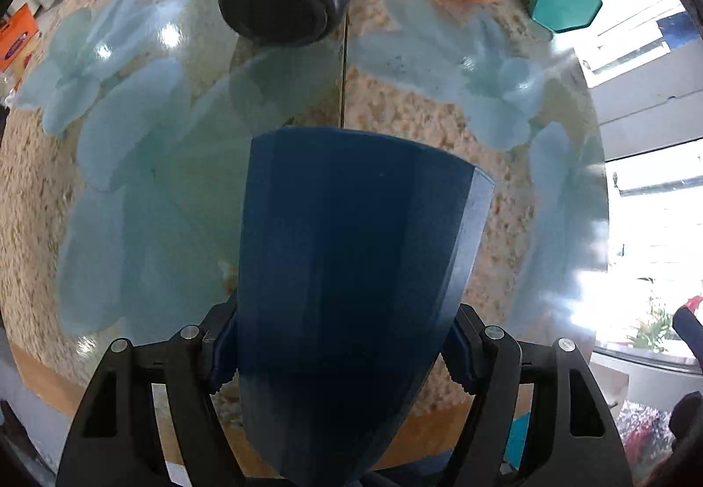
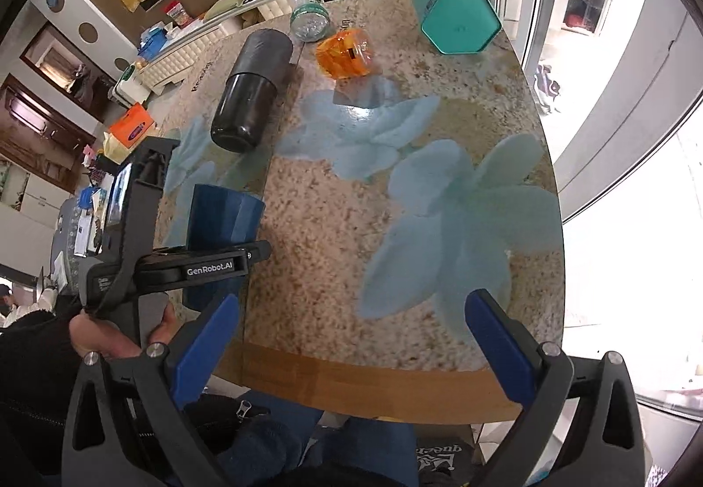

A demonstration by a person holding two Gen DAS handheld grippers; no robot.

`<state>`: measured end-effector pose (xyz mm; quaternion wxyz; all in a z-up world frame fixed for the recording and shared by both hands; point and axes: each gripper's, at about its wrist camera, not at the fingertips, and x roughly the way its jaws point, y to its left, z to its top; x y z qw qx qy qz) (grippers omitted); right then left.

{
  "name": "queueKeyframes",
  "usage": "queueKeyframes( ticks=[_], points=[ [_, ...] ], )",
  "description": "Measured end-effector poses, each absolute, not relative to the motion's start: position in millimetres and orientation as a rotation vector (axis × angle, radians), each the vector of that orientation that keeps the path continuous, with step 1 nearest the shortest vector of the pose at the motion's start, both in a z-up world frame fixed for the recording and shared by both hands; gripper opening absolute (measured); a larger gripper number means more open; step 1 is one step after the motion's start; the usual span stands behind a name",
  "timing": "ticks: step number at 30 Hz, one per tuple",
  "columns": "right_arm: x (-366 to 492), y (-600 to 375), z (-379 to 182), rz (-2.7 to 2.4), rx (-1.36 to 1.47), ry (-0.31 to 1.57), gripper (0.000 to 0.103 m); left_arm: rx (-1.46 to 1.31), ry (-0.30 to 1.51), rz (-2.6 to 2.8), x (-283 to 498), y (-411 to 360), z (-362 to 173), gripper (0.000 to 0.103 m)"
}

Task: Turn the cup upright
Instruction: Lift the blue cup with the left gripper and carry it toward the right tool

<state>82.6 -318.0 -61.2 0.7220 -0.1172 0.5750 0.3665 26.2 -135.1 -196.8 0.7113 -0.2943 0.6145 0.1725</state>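
Observation:
A dark blue faceted cup (image 1: 347, 293) fills the middle of the left wrist view, its wider end pointing away from the camera. My left gripper (image 1: 338, 359) is shut on the cup near its narrow end, one blue pad on each side. In the right wrist view the same cup (image 2: 224, 219) stands near the table's left edge, with the left gripper (image 2: 193, 263) clamped across it. My right gripper (image 2: 351, 324) is open and empty, hovering over the table's front edge, to the right of the cup.
On the flower-patterned table (image 2: 334, 223) a black bottle (image 2: 250, 91) lies on its side behind the cup. An orange container (image 2: 347, 54), a clear jar (image 2: 309, 19) and a teal hexagonal box (image 2: 457, 14) sit at the far edge. A window is to the right.

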Motion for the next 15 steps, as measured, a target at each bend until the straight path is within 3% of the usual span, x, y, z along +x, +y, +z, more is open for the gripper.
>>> queueKeyframes(
  ticks=[5,15],
  points=[
    [90.8,-324.3,-64.9,0.83,-0.248,1.289,0.103,-0.626,1.377,0.409,29.3,-141.1,-203.5,0.077],
    [102.7,-329.2,-70.4,0.863,-0.239,1.31,0.103,-0.574,1.437,0.395,51.9,-157.8,-215.5,0.087]
  ],
)
